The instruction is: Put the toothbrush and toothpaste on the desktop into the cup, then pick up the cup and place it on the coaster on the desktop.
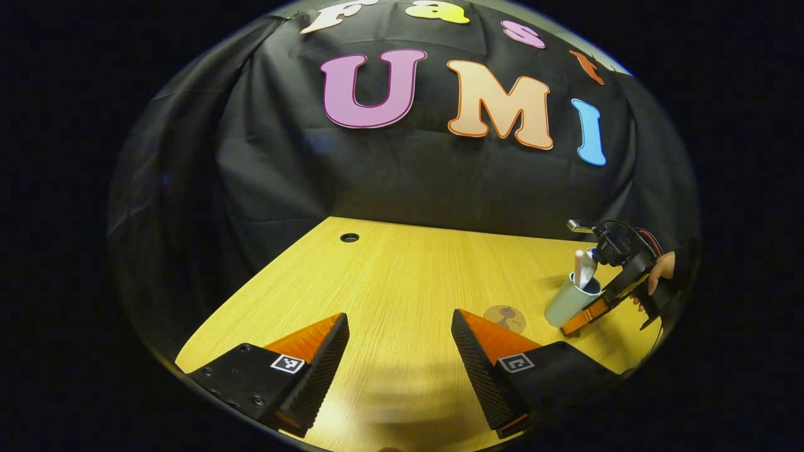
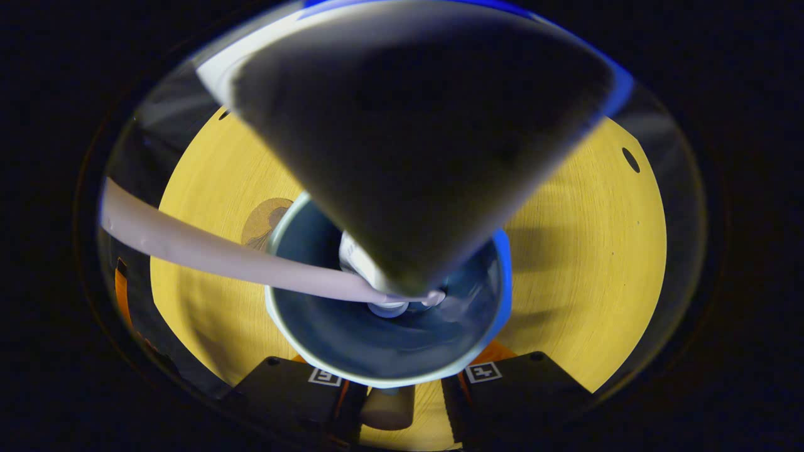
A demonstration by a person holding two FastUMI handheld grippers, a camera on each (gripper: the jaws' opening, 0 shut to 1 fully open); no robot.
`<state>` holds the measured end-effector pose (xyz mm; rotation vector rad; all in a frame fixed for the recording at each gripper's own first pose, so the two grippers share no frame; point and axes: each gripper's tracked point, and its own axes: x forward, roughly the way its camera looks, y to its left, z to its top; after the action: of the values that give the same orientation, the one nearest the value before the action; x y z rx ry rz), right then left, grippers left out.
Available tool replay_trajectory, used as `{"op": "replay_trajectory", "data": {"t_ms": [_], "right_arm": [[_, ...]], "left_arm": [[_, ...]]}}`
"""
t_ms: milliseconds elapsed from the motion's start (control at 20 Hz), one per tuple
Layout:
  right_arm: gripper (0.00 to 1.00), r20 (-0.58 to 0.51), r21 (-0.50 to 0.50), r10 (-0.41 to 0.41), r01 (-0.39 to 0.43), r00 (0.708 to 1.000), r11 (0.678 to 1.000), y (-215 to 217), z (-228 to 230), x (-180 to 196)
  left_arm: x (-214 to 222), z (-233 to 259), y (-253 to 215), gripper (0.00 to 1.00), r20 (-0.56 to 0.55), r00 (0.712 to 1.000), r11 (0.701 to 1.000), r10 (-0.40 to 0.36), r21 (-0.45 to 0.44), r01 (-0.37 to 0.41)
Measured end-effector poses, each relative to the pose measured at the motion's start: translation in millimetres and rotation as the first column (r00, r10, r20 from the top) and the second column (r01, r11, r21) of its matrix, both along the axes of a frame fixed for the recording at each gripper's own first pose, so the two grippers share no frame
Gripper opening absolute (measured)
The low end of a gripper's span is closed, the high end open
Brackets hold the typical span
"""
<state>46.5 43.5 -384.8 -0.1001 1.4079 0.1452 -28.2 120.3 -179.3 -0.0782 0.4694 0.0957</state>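
In the right gripper view, the toothpaste (image 2: 414, 144) loomed so close that it was a big dark blurry wedge hiding much of the wooden desk (image 2: 597, 251). It stood in the round, smooth cup (image 2: 377, 351) with the thin pale toothbrush (image 2: 207, 251). The right claw (image 2: 392, 392) sat at the cup's rim, its fingers mostly hidden under it, so I could not tell if it pinched. The flat brown coaster (image 2: 264, 220) peeked out beyond the cup.

In the left gripper view, the left claw (image 1: 399, 361) was spread wide, holding nothing. The coaster (image 1: 504, 316) lay just ahead of one ridged finger, with the cup (image 1: 568, 304), right claw (image 1: 584, 320) and a hand (image 1: 659, 273) farther off.
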Motion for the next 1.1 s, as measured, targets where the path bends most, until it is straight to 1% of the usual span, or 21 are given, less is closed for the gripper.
{"op": "replay_trajectory", "data": {"t_ms": [100,250,350,500,600,850,1000,1100], "right_arm": [[0.38,0.006,0.001,0.006,-0.006,1.0,1.0,0,-3,0],[0.37,0.022,0.0,0.025,-0.025,0.999,1.0,5,-4,-1],[0.36,0.028,0.036,0.021,-0.022,0.999,0.999,17,0,-2],[0.36,0.056,0.074,0.012,-0.016,0.998,0.997,38,12,4],[0.36,0.064,0.091,0.019,-0.025,0.998,0.996,54,18,7],[0.37,0.058,0.154,0.036,-0.045,0.998,0.987,99,23,11],[0.37,0.054,0.131,0.067,-0.073,0.996,0.989,120,16,11],[0.37,0.035,0.127,0.067,-0.071,0.997,0.989,129,14,6]], "left_arm": [[1,-2,2,0.95,-0.004,1.0,1.0,-0.003,-0.007,0.003],[2,0,4,0.95,-0.002,1.0,1.0,-0.013,-0.003,0.013],[4,-1,7,0.95,0.0,1.0,1.0,-0.021,0.002,0.021],[5,-2,13,0.95,-0.003,1.0,1.0,-0.026,0.002,0.026],[5,-3,17,0.95,-0.007,1.0,1.0,-0.029,-0.001,0.029],[6,-6,35,0.95,-0.008,1.0,1.0,-0.025,-0.003,0.025],[6,-8,45,0.95,-0.014,1.0,1.0,-0.016,-0.008,0.015],[6,-9,50,0.95,-0.014,1.0,1.0,-0.013,-0.005,0.013]]}}
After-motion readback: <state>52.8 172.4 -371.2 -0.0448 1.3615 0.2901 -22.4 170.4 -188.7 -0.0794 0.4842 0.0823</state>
